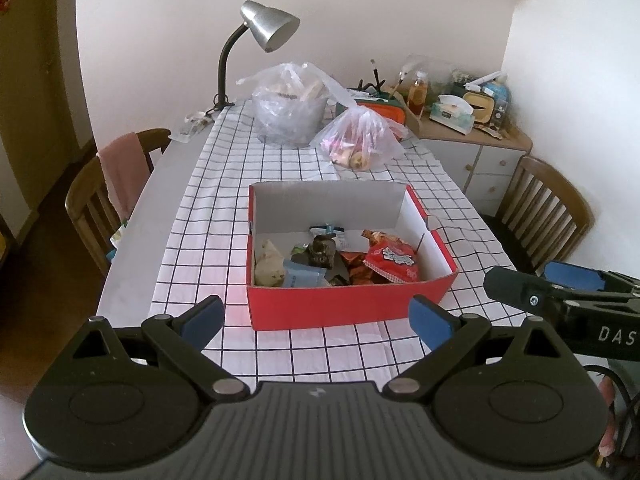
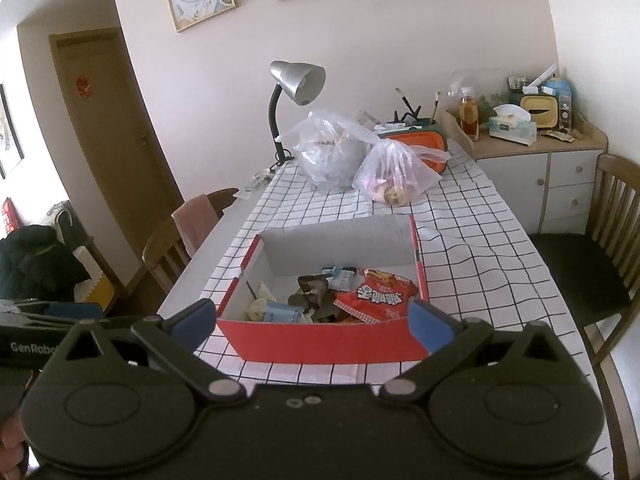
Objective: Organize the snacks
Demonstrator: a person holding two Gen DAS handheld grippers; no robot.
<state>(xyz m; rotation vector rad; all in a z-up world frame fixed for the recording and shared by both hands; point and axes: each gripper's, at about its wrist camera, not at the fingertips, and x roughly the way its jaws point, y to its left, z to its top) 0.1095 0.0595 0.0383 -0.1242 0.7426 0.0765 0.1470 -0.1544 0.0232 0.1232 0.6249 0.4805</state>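
A red cardboard box point(image 1: 340, 306) point(image 2: 320, 344) with a white inside stands on the checked tablecloth. It holds several snacks: a red crisp packet point(image 1: 394, 262) point(image 2: 376, 296), a pale bun point(image 1: 268, 266), a blue packet point(image 1: 302, 276) point(image 2: 282, 310) and dark wrappers point(image 1: 322, 250). My left gripper point(image 1: 318, 320) is open and empty, just in front of the box. My right gripper point(image 2: 312, 322) is open and empty, at the box's near wall. The right gripper also shows at the right edge of the left wrist view point(image 1: 560, 288).
Two clear plastic bags with food, a large one point(image 1: 290, 110) point(image 2: 332, 152) and a small one point(image 1: 360, 140) point(image 2: 396, 176), sit at the table's far end by a silver desk lamp point(image 1: 266, 28). Wooden chairs point(image 1: 544, 216) point(image 1: 104, 200) flank the table. A cluttered cabinet point(image 1: 472, 136) stands at the back right.
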